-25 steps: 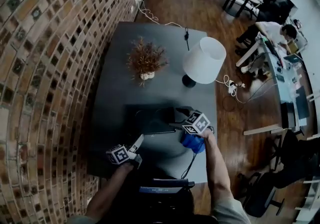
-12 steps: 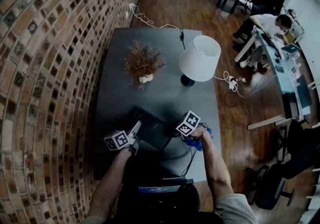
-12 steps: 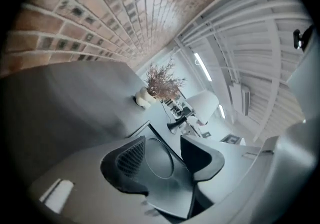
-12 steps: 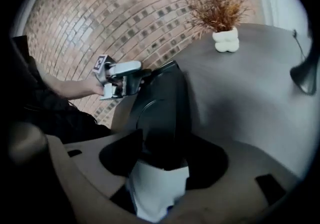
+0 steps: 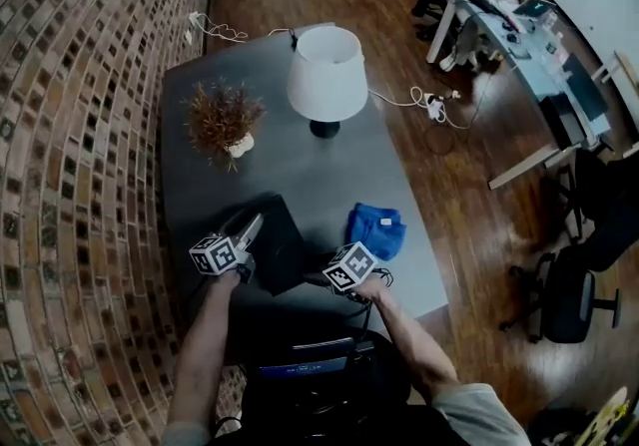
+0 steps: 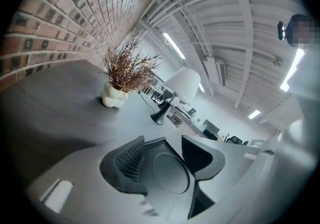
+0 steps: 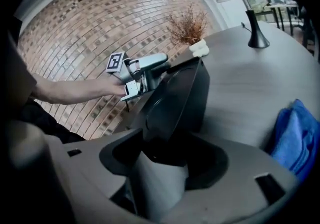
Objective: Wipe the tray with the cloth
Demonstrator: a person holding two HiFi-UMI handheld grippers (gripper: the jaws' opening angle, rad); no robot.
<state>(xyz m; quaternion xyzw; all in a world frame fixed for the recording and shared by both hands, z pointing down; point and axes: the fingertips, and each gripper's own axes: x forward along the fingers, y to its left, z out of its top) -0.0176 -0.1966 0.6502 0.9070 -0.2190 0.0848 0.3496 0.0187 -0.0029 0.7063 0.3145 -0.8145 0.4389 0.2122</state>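
Wiping isn't under way, by the look of it. The cloth (image 5: 376, 230), blue and bunched, lies on the table (image 5: 300, 170) centre-right of the head view, just right of the tray (image 5: 278, 246) and apart from both tools; nothing holds it. The tray, black w/ a round recess, sits lower centre btwn the two grippers, tipped up on edge in the right gripper view. Right gripper (image 7: 167, 154): jaws have just been closing and pinch the tray's near rim. Left gripper (image 6: 162, 154): jaws have just been opening and are spread wide, tray's far edge btwn them, but the pads don't look pressed on it. Left to do, prob.: steady the tray, pick up the cloth, rub the tray's surface. Can't tell if any of it is wiped yet.
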